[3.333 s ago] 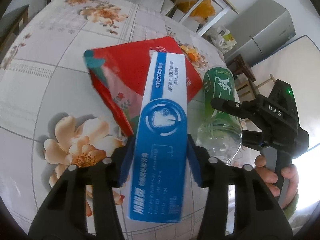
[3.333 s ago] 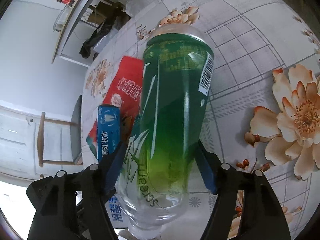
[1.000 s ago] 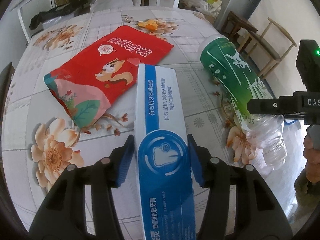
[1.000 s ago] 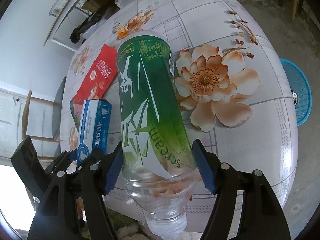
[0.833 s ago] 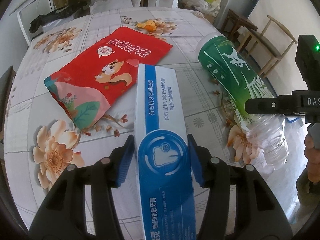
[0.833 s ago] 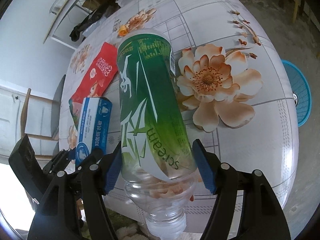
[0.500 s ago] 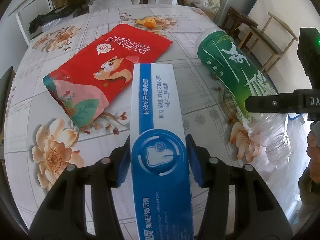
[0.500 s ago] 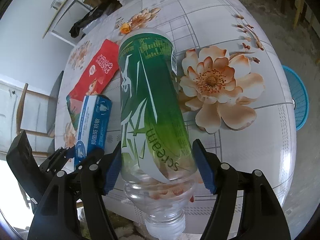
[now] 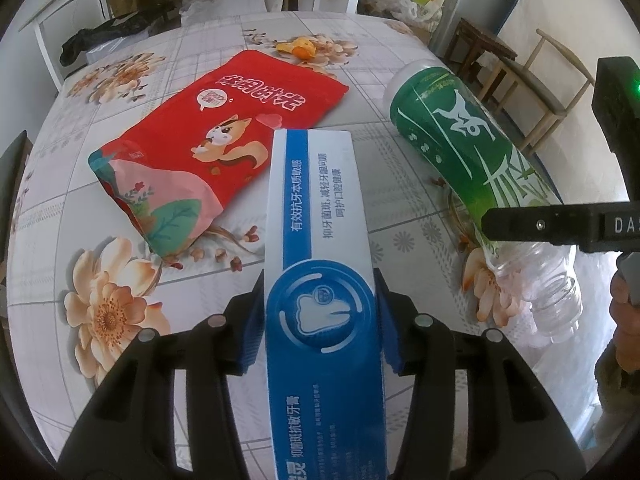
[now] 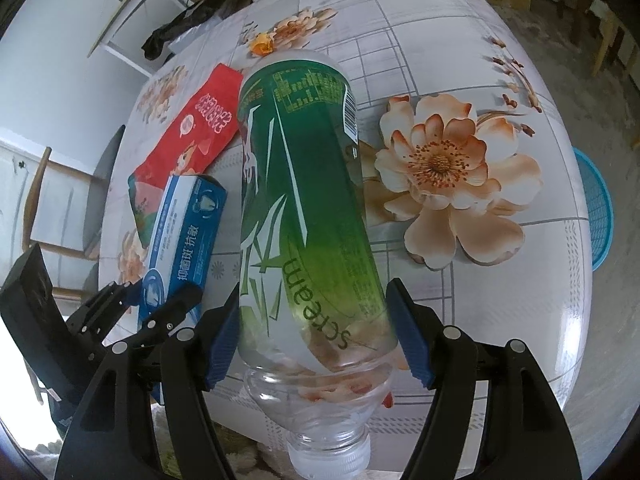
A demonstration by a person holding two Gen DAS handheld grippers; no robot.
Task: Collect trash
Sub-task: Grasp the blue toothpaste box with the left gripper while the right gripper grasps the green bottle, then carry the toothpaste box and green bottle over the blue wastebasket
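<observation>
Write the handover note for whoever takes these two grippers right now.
Left gripper: shut on the blue toothpaste box, lifted off the table.
Right gripper: shut on the green bottle, cap end toward the camera.
On the floral table: the red snack bag and an orange peel, both untouched.
A blue basket stands on the floor beyond the table's edge, likely the bin.
Left: drop both held items, then fetch bag and peel.

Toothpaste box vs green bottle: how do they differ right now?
The toothpaste box is a flat blue-and-white carton; the green bottle is round clear plastic with a green label. The box sits in the left hand-held gripper, the bottle in the right hand-held gripper, cap toward the camera. Both are clamped and lifted above the table.
</observation>
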